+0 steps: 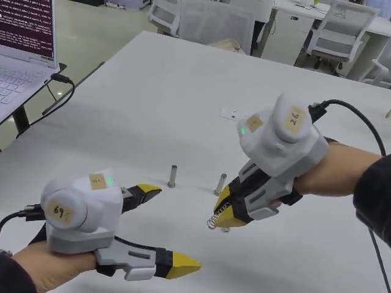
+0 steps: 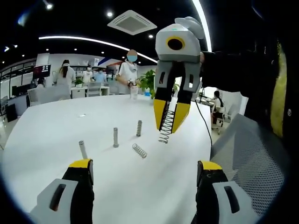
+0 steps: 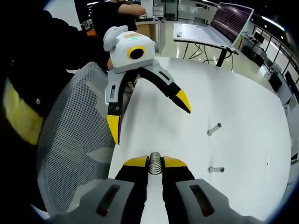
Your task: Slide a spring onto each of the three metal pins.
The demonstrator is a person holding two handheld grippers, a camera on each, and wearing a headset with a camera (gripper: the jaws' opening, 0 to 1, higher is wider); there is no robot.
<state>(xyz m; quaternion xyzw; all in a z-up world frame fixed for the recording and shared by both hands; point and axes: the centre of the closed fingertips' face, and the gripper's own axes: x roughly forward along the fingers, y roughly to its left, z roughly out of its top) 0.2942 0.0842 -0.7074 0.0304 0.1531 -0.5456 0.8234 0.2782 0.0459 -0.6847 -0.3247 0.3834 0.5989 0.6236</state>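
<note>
Head view: the left gripper [image 1: 168, 227] is low at the near left over the white table [image 1: 183, 91], jaws spread wide. The right gripper [image 1: 225, 212] is at the right, jaws narrow and clamped on a spring [image 1: 215, 218] that hangs below the tips. A pin [image 1: 173, 176] stands upright between the grippers. A second pin [image 1: 220, 184] stands just beside the right gripper's tips. A laptop [image 1: 24, 43] sits at the far left. Left gripper view: its own jaws are wide apart. The right gripper [image 2: 171, 122] points down ahead, with the spring [image 2: 167, 127] pinched between its tips and its lower end free. Two bare pins stand in a row at the left. An upright spring [image 2: 138, 128] stands at the row's right end; whether a pin is inside it cannot be told. A loose spring [image 2: 139, 150] lies flat near it. Right gripper view: its own jaws are nearly shut on the spring [image 3: 155, 164], seen end-on. The left gripper [image 3: 149, 114] is opposite, wide open. Two bare pins show on the table to the right, and a mesh chair [image 3: 74, 140] is at the left.
</note>
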